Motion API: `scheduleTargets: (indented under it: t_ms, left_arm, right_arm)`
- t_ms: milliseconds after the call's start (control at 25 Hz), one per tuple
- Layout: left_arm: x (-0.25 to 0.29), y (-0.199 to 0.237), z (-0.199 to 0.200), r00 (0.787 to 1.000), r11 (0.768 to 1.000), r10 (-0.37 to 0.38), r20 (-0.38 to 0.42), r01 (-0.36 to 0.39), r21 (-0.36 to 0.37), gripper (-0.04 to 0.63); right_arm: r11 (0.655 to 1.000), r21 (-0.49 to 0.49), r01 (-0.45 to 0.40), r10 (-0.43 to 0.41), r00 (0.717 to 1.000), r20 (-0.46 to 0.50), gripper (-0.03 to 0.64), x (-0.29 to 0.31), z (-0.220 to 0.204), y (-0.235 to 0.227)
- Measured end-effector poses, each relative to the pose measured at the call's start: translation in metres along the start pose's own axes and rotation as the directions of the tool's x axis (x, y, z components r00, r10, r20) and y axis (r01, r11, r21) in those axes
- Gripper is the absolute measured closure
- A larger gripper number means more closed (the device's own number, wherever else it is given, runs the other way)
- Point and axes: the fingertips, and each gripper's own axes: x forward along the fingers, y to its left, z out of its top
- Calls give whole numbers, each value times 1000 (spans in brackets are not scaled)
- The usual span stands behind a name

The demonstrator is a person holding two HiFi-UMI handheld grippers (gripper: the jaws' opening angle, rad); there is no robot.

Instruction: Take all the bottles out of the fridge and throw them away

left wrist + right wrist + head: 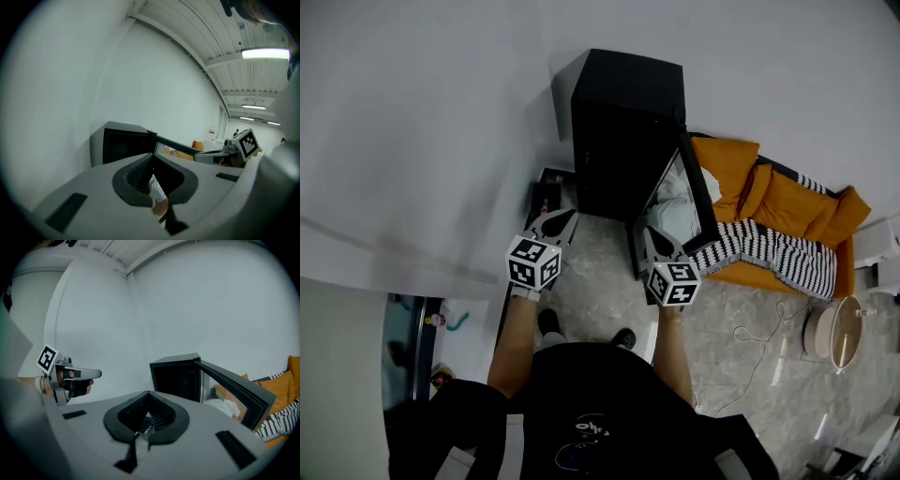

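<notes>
Left gripper [570, 216] and right gripper [647, 231]: jaws pressed together on both, nothing between them, held side by side and aimed at the black mini fridge [623, 141]. Fridge stands on the floor [600, 277] against the white wall [441, 112], door [701, 192] swung open; interior too dark to make out bottles. Orange sofa [787, 202] lies beyond the door

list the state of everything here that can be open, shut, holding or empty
black box-shaped mini fridge: upright, inside too dark to see contents
glass-panelled fridge door: swung open
left gripper: jaws shut, holding nothing
right gripper: jaws shut, holding nothing
</notes>
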Motion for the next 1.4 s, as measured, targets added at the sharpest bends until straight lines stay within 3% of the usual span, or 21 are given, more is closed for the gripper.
scheduleTargets:
  t_ms: [1400]
  left_arm:
    - [-27,-17,-5,1000,1000,6,0,-6,19,594]
  right_arm:
    - [1000,-26,-15,15,1000,12,609,-23,-5,20]
